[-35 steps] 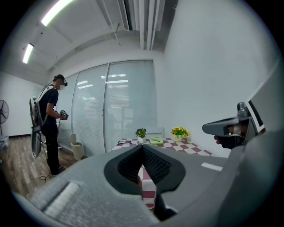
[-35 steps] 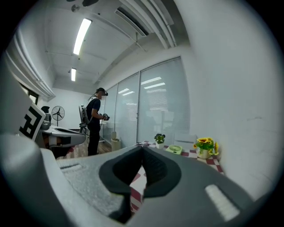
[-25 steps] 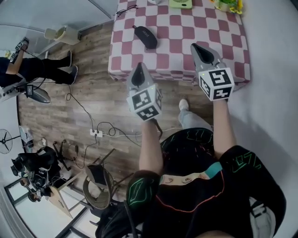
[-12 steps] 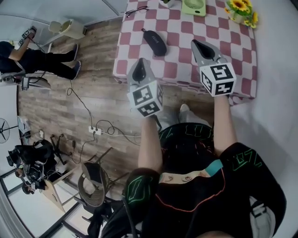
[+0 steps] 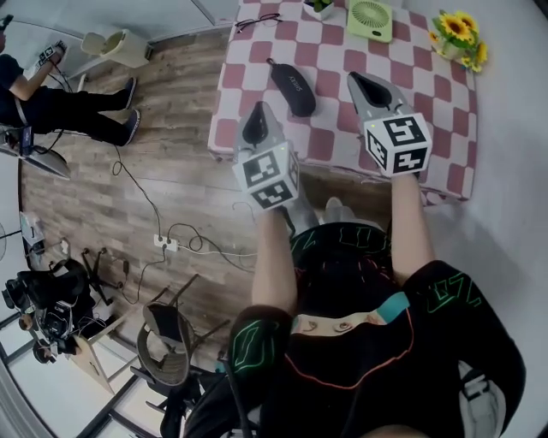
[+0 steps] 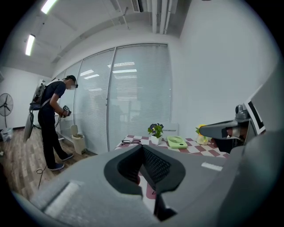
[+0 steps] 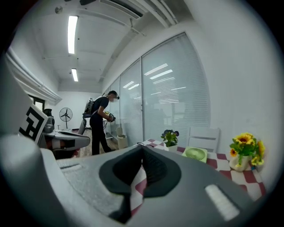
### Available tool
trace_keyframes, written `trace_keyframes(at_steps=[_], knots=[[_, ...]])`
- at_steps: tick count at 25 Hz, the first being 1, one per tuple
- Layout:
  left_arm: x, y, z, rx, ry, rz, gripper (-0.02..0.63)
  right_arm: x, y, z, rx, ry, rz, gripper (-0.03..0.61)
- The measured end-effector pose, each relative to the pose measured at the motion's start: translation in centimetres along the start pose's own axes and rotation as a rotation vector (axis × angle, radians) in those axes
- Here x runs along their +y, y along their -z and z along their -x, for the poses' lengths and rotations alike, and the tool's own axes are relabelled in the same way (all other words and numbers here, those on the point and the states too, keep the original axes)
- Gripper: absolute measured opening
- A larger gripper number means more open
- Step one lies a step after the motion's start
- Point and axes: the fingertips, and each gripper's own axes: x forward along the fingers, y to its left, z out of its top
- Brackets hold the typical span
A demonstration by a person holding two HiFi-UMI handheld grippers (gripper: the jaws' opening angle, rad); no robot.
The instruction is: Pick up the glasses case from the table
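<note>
The black glasses case (image 5: 293, 85) lies on the red-and-white checkered table (image 5: 428, 94), near its left front part. My left gripper (image 5: 257, 117) is shut and empty, its tip over the table's front edge just below and left of the case. My right gripper (image 5: 359, 80) is also shut and empty, over the table to the right of the case. In the left gripper view the jaws (image 6: 143, 147) meet with nothing between them. In the right gripper view the jaws (image 7: 142, 147) are likewise closed. The case is hidden behind the jaws in both gripper views.
Spectacles (image 5: 254, 17), a potted plant (image 5: 318, 7), a green fan (image 5: 370, 17) and sunflowers (image 5: 461, 32) stand along the table's far side. A person (image 5: 51, 103) stands at the left by a bin (image 5: 120, 47). Cables (image 5: 171, 242) and a chair (image 5: 171, 342) are on the floor.
Both grippers have moved forward toward the table, from its front edge to over the cloth. The case now lies closer to the left gripper's tip. Both stay shut.
</note>
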Motion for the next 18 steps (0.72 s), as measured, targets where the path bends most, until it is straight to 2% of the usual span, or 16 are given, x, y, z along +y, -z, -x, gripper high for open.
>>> trace_keyframes(at_steps=[9, 18], knots=[[3.0, 1.4, -5.6, 0.081, 0.011, 0.016, 0.009, 1.0, 1.0, -6.9, 0.083, -0.045, -0.015, 0.003], [5.4, 4.0, -8.2, 0.144, 0.011, 0.055, 0.009, 2.8, 4.1, -11.3, 0.256, -0.108, -0.019, 0.005]])
